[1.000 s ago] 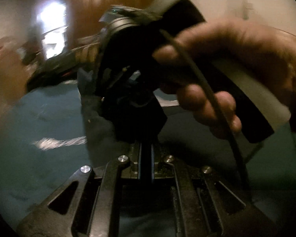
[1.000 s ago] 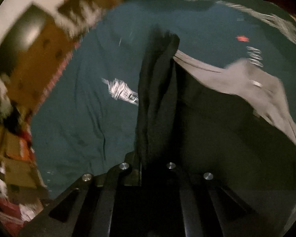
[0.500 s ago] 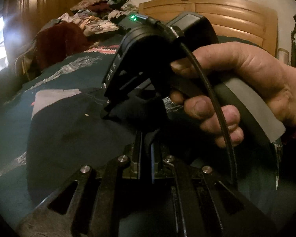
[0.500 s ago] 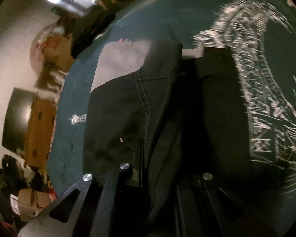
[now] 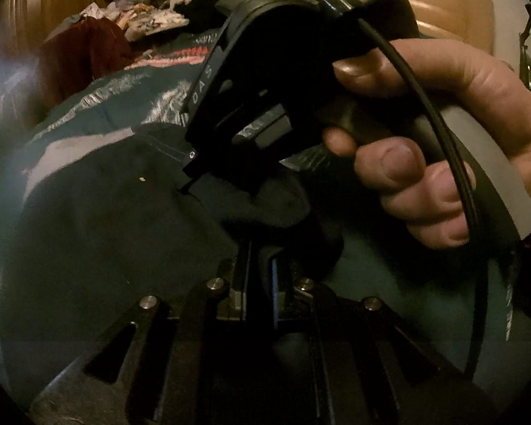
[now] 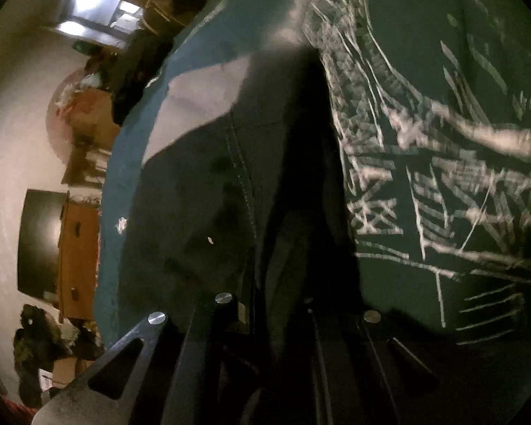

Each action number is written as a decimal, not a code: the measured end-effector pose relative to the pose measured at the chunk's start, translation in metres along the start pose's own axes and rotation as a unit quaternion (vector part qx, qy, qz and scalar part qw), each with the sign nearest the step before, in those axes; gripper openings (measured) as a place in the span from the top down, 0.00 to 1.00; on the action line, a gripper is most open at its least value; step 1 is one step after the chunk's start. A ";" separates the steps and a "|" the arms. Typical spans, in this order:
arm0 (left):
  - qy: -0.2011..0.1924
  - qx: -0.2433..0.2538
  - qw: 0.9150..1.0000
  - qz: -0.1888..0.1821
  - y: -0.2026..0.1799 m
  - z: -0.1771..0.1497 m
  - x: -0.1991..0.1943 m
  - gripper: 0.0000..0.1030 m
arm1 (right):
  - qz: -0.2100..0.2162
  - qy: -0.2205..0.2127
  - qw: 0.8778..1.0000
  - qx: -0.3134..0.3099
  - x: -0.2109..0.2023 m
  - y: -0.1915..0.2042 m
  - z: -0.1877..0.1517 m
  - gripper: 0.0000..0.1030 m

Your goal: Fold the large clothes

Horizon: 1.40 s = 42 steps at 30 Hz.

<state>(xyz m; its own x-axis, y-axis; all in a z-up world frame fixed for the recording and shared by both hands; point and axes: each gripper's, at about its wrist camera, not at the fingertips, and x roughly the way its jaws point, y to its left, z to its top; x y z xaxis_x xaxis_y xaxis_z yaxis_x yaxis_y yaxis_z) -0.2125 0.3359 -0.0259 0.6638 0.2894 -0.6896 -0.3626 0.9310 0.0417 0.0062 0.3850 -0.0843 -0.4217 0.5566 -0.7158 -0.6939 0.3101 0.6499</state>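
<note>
Dark garment lies spread on a teal bedspread printed with white line work; stitched seam runs along its upper layer and a grey panel shows at its far edge. Left gripper is closed, jaws pinching a fold of the dark fabric. Right gripper, seen from the left wrist view in the person's right hand, is closed on the same garment, just beyond the left one. Bare bedspread remains beyond the far edge. Piled clothes lie near a wooden headboard; a wooden dresser stands against the pale wall
</note>
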 end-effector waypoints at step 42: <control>-0.052 -0.058 0.983 0.166 0.083 -0.080 -0.163 0.70 | 0.002 -0.016 1.000 0.008 -0.032 -0.012 -0.079 0.95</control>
<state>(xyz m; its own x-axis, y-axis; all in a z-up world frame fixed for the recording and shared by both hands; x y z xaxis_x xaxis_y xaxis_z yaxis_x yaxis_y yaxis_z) -0.4029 0.3484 0.0326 0.5572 0.5998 -0.5742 -0.6390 0.7513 0.1648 -0.0182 0.3023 -0.0895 -0.4055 0.5815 -0.7052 -0.6824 0.3208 0.6569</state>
